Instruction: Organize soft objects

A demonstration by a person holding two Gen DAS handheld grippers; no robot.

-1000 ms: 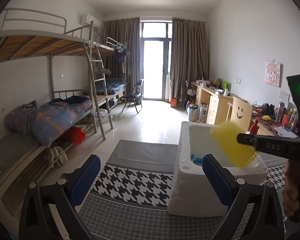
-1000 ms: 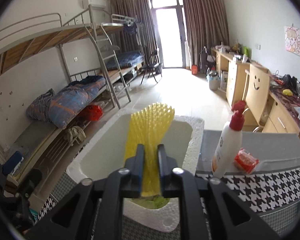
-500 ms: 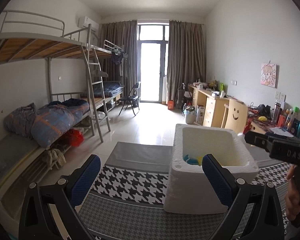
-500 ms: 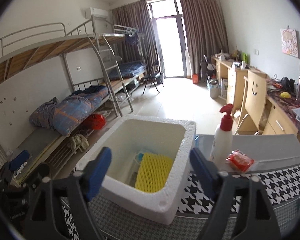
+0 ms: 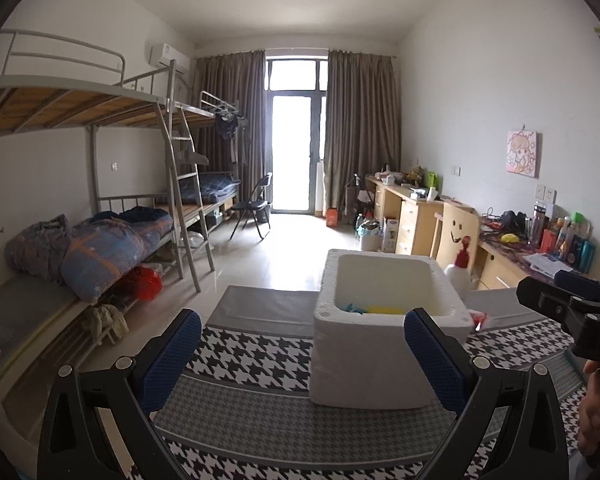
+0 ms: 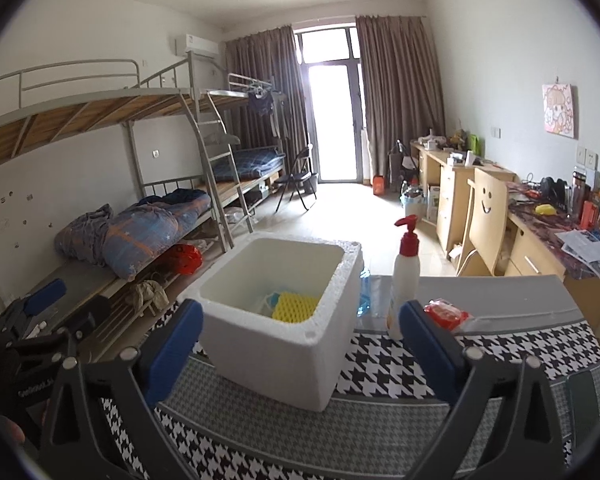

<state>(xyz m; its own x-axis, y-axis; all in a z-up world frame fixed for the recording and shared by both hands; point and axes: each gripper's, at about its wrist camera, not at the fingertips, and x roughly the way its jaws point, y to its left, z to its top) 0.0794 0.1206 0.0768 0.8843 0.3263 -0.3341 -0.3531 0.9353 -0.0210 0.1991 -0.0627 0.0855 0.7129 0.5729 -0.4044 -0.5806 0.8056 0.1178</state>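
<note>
We are holding both tools before the foam box (image 6: 276, 344) on the desk (image 6: 380, 432): right tool (image 6: 300, 344) just opening, empty; left tool (image 5: 302, 360) apart, empty. Yellow foam net (image 6: 294, 307) is lying inside the box.

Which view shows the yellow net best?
Right wrist: it looks down into the box, so the net shows its mesh on the bottom. Left wrist catches only a thin yellow strip over the rim.

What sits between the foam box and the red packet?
The pump bottle, standing upright on the cloth between the foam box and red packet; the right wrist view shows it.
</note>
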